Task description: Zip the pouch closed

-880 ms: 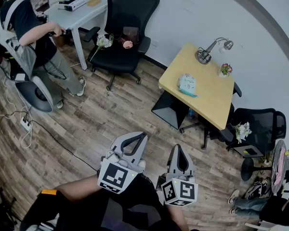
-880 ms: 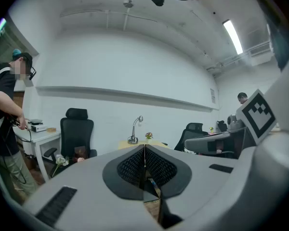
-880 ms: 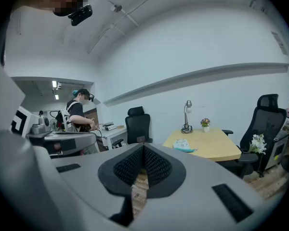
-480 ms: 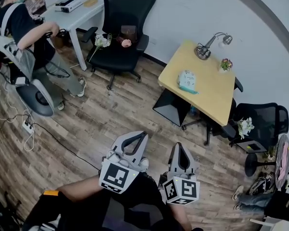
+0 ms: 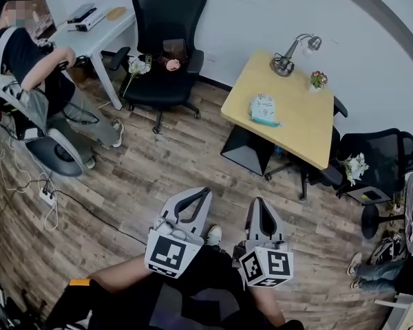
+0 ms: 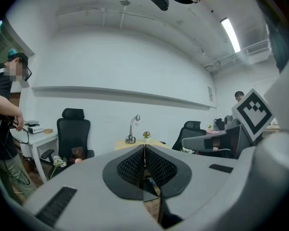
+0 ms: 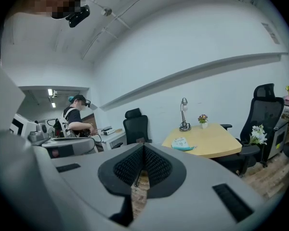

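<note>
Floor (image 5: 158, 163) of wood planks throughout, white wall (image 5: 261, 12) along the far side. Far right: yellow table (image 5: 296, 133), one edge to the wall. On it stand a desk lamp (image 5: 289, 55) and a small flower pot (image 5: 318, 81) by the wall. The pouch (image 5: 263, 110), teal and white, lies on the table's left part, near the edge; whether its zip is open cannot be made out at this range. Far centre: black office chair (image 5: 166, 33) with flowers and a small pink item on the seat. Far left: white desk (image 5: 100, 29), a person (image 5: 27, 67) standing at it. Power strip (image 5: 47, 196) with loose cables on the floor at left. A second black chair (image 5: 375, 160) stands right of the table, white flowers on it. Both tools are held low and near, side by side over bare floor, well apart from the table and the pouch. Left gripper (image 5: 206, 193) points far and slightly right; its own view shows the ribbed pads pressed together, nothing between. Right gripper (image 5: 260, 202) points straight far, tipped a little down; its jaws also meet with nothing held, and its view looks across at the pouch on the tabletop.
</note>
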`<state>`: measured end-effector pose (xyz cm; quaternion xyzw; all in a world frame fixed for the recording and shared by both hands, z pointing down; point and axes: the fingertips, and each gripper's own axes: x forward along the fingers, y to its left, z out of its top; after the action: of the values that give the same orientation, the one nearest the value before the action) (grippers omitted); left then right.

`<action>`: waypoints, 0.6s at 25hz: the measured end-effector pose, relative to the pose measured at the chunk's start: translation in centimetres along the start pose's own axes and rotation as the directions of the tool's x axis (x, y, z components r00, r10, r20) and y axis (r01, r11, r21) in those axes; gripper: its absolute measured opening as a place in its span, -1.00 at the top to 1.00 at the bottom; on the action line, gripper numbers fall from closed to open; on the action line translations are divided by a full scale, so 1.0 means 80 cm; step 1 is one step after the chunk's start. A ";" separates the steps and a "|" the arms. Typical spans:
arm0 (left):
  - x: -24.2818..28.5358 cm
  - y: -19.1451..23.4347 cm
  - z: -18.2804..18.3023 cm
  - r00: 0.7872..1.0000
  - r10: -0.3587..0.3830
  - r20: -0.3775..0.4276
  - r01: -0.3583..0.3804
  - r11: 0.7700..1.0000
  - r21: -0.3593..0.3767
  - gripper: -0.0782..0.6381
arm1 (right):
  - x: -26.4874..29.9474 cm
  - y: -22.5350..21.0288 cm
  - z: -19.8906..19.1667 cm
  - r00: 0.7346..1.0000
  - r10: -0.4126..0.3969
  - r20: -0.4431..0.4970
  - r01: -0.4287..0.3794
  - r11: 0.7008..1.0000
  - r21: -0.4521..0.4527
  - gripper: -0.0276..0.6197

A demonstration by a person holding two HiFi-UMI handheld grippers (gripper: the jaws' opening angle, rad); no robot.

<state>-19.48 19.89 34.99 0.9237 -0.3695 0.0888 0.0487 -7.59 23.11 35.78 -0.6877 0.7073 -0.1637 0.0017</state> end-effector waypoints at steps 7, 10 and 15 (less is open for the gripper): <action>0.016 -0.009 0.004 1.000 0.000 -0.015 0.000 1.000 0.017 0.75 | 0.005 -0.022 0.007 1.000 -0.010 0.015 0.010 1.000 0.019 0.87; 0.027 -0.014 0.010 1.000 0.003 -0.005 -0.003 0.999 0.040 0.75 | 0.008 -0.032 0.011 1.000 -0.006 0.020 0.006 1.000 0.007 0.87; 0.047 -0.028 0.019 1.000 0.013 0.005 -0.013 0.998 0.064 0.75 | 0.011 -0.055 0.019 0.999 0.004 0.034 -0.004 1.000 -0.009 0.87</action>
<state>-15.07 18.77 34.23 0.9226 -0.3725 0.0986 0.0178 -3.02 21.93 35.59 -0.6890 0.7093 -0.1488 0.0109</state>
